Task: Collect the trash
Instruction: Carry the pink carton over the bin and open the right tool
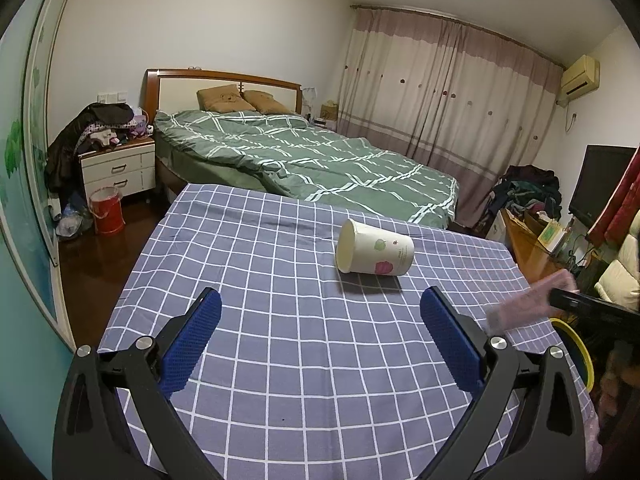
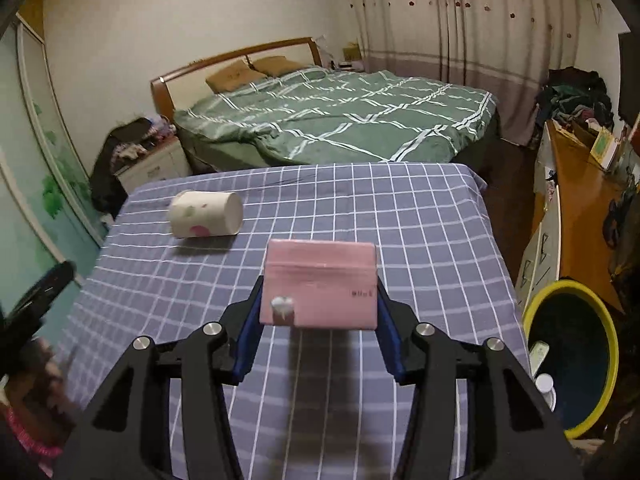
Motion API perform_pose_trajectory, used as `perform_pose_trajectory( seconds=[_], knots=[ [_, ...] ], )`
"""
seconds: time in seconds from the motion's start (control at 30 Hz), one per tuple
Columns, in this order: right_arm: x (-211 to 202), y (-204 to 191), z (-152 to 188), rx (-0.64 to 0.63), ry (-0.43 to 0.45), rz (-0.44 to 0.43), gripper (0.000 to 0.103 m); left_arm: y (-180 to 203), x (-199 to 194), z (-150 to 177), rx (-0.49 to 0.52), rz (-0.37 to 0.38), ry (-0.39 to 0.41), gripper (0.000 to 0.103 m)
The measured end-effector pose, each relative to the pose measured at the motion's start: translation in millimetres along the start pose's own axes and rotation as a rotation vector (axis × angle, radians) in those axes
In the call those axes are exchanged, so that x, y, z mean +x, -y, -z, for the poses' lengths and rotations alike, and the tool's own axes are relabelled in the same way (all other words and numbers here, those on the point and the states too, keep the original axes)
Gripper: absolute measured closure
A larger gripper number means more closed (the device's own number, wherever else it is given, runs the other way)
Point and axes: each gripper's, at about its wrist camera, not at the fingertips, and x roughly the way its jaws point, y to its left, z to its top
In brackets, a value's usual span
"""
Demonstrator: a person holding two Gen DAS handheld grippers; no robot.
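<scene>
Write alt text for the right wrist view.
The right tool grips a pink tissue pack above a blue checked tablecloth. A paper cup lies on its side at left; a yellow-rimmed bin stands at right.

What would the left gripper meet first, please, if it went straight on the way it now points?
Most likely the checked tablecloth: the open left gripper points down at bare cloth. The tipped paper cup lies beyond, slightly right of the line, though depth is hard to judge.
</scene>
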Motion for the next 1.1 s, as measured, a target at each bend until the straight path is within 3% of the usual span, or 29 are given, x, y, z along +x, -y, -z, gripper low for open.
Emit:
perform_pose_trajectory(
  seconds=[0.37,0.53,0.8,0.87,0.97,1.1],
  knots=[
    [-61,46,30,0.115,0.044,-0.007,0.055,4,4,2,0.027,-0.018,-0.005,0.005],
    [-89,100,34,0.197,0.105,0.15,0.055,5,7,3,0.036,-0.025,-0.013,0.005],
    [-86,186,49,0.312,0.091,0.432,0.054,9,12,6,0.054,-0.026,-0.026,0.005],
    [-78,198,52,0.321,0.081,0.486,0.046,10,12,6,0.057,-0.026,-0.029,0.005],
    [-73,202,55,0.342,0.088,0.51,0.041,11,14,7,0.062,-0.027,-0.033,0.005],
    [-70,177,41,0.329,0.144,0.438,0.035,14,17,7,0.067,-0.02,-0.045,0.005]
  ],
)
